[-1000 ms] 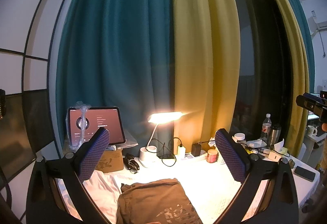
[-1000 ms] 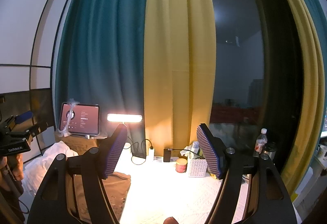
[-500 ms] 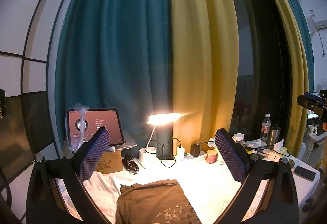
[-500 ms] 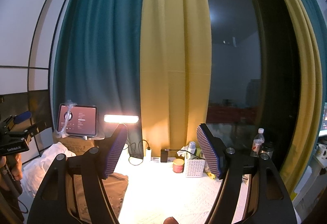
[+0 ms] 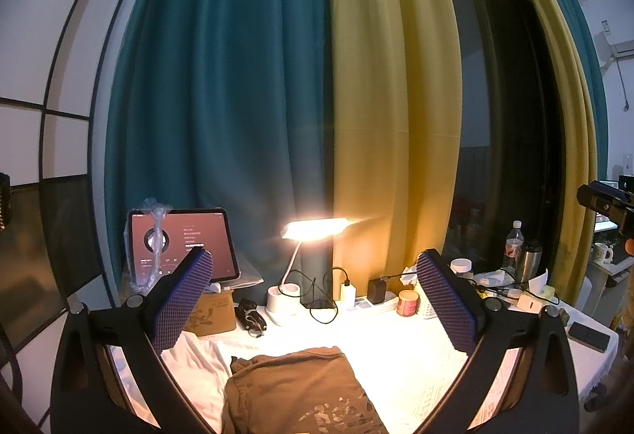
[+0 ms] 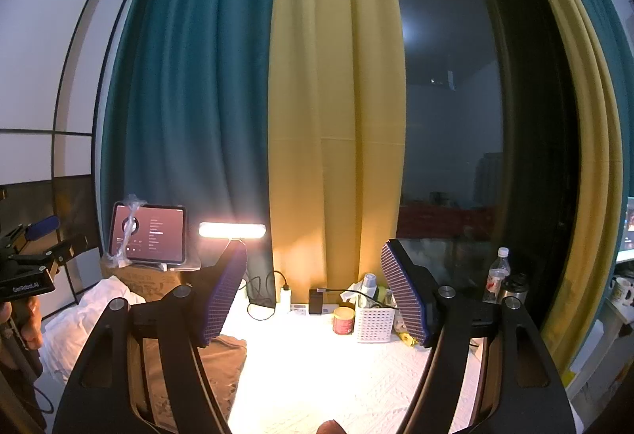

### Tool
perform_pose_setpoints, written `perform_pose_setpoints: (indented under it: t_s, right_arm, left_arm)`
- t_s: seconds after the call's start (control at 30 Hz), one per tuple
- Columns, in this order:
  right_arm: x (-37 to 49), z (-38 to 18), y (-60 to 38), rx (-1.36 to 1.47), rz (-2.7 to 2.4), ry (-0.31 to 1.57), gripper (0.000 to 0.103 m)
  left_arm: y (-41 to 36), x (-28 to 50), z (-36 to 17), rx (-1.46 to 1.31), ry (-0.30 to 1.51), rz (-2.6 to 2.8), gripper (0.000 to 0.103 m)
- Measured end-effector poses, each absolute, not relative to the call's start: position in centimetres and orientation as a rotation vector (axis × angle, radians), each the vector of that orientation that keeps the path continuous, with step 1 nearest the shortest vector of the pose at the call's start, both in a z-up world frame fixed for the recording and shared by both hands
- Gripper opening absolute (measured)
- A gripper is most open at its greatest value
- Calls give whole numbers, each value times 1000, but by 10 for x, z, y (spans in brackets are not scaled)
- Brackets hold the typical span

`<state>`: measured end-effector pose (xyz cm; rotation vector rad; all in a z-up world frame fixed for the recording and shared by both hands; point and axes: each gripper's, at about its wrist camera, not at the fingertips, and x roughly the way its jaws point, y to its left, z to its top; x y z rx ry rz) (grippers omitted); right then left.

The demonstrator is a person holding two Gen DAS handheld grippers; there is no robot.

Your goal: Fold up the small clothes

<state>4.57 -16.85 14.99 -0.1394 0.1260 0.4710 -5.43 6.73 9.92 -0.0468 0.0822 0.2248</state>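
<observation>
A brown garment [image 5: 301, 390] with a pale print lies flat on the white tablecloth [image 5: 400, 358], low in the left wrist view and directly below my left gripper [image 5: 313, 271]. That gripper is held level above it, open, with nothing between its blue pads. White clothes [image 5: 194, 366] lie bunched to the left of the brown garment. In the right wrist view the brown garment [image 6: 222, 366] shows at the lower left, partly behind the left finger. My right gripper [image 6: 313, 267] hangs open and empty over the bare cloth to the right of it.
Along the table's back stand a lit desk lamp [image 5: 313, 236], a tablet [image 5: 182, 247] on a cardboard box, a power strip with chargers, a red tin [image 6: 342, 320], a white basket [image 6: 374, 323], bottles [image 5: 513, 247] and a phone [image 5: 588, 335]. Teal and yellow curtains hang behind.
</observation>
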Motion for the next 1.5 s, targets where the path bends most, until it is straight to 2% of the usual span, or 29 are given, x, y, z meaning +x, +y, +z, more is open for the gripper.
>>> perform_pose_setpoints:
  t_s: [1.5]
  right_arm:
    - [47, 149, -172, -133, 467, 132, 74]
  left_arm:
    - [68, -54, 94, -77, 108, 193, 102]
